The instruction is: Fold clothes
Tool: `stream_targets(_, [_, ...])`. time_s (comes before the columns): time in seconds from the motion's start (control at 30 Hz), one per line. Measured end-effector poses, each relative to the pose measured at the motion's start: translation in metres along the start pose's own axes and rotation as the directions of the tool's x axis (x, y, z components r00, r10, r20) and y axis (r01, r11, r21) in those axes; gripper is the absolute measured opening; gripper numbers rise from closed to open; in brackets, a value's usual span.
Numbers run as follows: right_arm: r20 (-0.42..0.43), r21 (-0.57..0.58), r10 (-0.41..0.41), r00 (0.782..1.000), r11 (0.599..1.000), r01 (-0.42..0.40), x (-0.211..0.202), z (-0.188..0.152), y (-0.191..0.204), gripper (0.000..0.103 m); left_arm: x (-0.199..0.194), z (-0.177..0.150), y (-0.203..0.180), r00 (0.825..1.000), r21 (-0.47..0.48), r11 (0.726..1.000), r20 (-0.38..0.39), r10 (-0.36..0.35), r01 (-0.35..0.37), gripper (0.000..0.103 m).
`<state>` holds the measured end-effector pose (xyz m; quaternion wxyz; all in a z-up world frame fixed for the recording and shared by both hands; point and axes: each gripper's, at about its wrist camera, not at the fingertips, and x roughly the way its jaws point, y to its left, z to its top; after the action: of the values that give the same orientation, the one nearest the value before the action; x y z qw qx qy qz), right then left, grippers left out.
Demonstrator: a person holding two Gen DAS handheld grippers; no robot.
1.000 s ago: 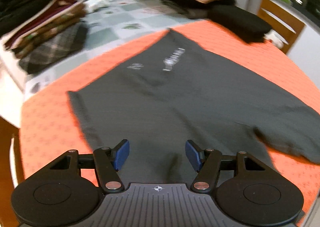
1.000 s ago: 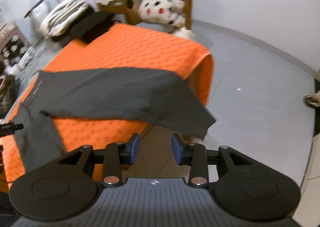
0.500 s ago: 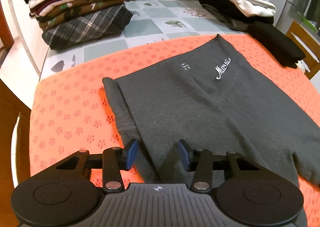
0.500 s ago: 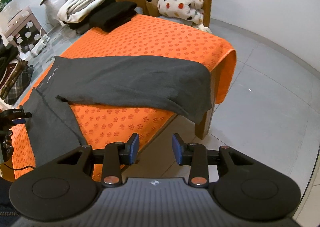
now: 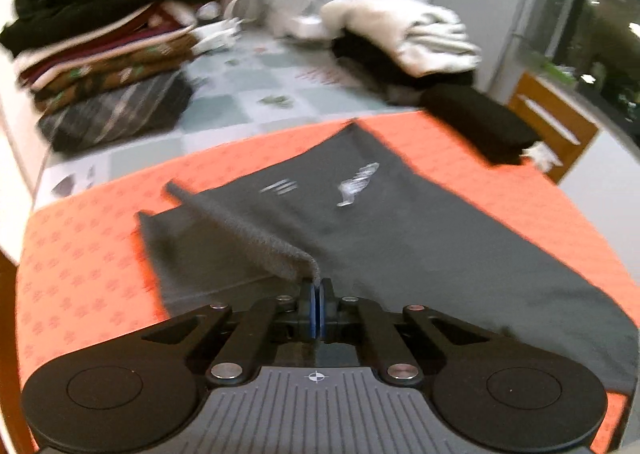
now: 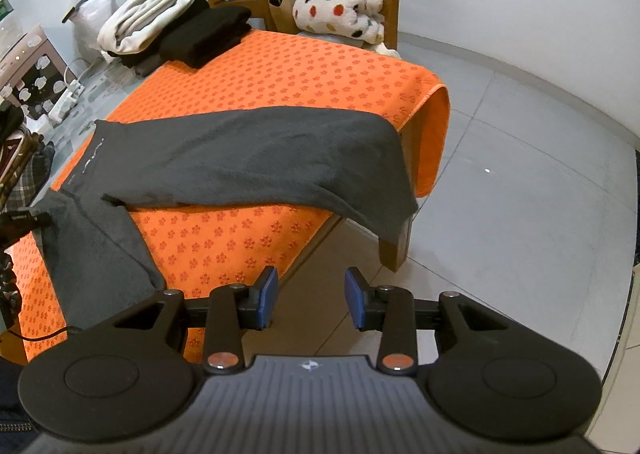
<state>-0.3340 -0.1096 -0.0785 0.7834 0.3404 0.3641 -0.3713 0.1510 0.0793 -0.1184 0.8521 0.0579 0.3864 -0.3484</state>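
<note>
Orange floral mat (image 6: 320, 81) over table, dark grey leggings (image 6: 248, 157) laid lengthwise — waistband toward clothes stacks, one leg end draped off far edge, left gripper (image 5: 316, 291) pinching lifted fabric fold, right gripper (image 6: 311, 296) spread wide — empty, above floor.

Even, soft indoor light fills both fisheye views, whose edges bow and darken at the corners; the left wrist view is smeared with motion blur, the right wrist view sharp.

Trousers (image 6: 248, 157) on mat (image 6: 304, 73), stacks (image 5: 104, 65) behind
</note>
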Motion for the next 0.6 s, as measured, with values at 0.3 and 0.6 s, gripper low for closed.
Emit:
stream_targets(0.3, [0.043,0.023,-0.025,0.999,0.999,0.024,-0.022,-0.015,-0.005,0.043,-0.038,-0.011,-0.089,0.967,0.241,0.942,0.049,-0.252,0.233,0.004])
stream_targets(0.6, [0.079,0.098,-0.065,0.995,0.994,0.057,-0.054,-0.061,-0.017,0.043,-0.084,-0.056,-0.179,0.858,0.406,0.772,-0.062,-0.51,0.489,0.004])
